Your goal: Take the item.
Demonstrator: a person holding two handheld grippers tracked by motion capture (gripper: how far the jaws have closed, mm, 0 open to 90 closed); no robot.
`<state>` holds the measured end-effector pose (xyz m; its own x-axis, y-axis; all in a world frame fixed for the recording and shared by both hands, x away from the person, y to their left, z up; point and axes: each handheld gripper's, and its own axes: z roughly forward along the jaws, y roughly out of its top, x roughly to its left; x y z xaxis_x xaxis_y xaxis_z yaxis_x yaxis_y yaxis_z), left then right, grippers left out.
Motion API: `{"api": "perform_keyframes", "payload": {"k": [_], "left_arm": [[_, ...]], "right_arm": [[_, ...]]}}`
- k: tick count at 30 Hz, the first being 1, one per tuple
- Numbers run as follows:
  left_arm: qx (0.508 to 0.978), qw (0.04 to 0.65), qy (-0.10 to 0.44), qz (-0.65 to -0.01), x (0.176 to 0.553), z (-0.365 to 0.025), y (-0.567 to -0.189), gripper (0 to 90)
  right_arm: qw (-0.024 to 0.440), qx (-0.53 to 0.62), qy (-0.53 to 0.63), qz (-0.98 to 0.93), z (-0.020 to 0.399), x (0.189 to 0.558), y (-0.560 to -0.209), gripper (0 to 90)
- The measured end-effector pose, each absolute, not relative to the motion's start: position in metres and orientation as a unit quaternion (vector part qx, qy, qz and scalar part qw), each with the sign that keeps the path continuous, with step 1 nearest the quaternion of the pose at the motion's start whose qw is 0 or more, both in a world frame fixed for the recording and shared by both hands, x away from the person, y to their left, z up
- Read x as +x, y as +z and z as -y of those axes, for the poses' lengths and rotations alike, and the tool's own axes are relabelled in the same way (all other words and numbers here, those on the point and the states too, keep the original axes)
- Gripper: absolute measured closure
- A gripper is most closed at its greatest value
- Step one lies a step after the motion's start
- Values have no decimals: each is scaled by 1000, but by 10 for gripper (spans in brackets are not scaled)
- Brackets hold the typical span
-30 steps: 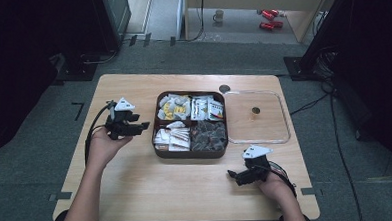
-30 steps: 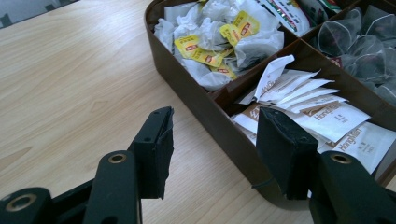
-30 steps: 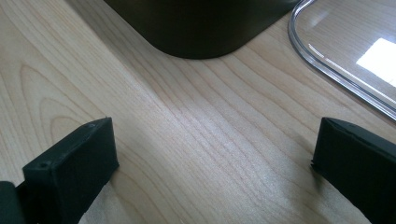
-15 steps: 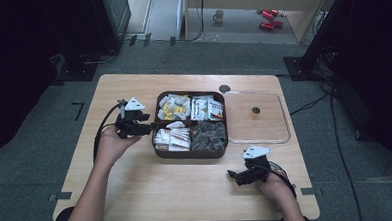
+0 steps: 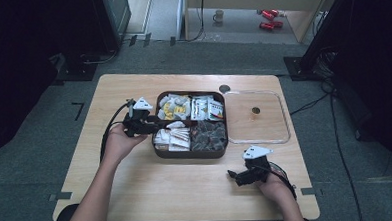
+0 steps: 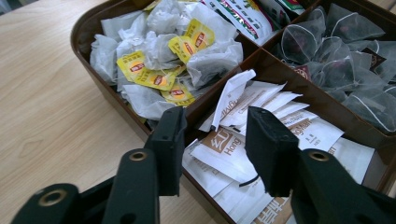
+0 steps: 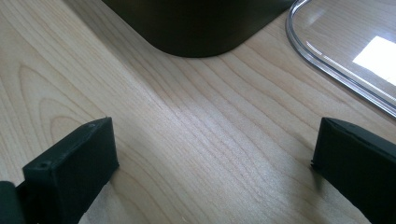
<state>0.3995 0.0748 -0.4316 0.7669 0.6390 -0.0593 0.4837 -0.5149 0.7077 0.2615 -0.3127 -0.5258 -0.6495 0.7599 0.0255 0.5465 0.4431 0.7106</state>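
Left hand-held gripper [image 6: 212,140]: jaws spread, nothing between them. The jaws are poised over the 9 o'clock edge of the brown tray [image 5: 158,152], directly above the white paper sachets [image 6: 261,126] in the tray's near-left compartment. One sachet stands up just beyond the gap between the jaw tips; whether a jaw touches any sachet cannot be determined.

Tray contents, seen from the high view:
- 10 o'clock compartment: tea bags with yellow tags [image 6: 159,60].
- 1 o'clock compartment: printed packets [image 5: 207,109].
- 4 o'clock compartment: translucent pyramid bags [image 6: 345,65].

Right hand-held gripper [image 5: 233,175]: jaws spread wide, holding nothing. It sits low over the bare bench [image 5: 137,193], at 5 o'clock from the tray and well apart from it. Its own view shows the tray's rounded dark corner ahead and the edge of a clear plastic lid [image 5: 257,117] at upper right.

The lid lies flat on the bench, just beside the tray at 3 o'clock.
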Motion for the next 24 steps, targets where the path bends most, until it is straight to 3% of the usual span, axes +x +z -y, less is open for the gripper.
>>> {"api": "perform_keyframes", "payload": {"k": [24], "left_arm": [[878,350,70,-318,422,-55,-452,700]], "right_arm": [[152,394,355,-834,313,260,-526,0]]}}
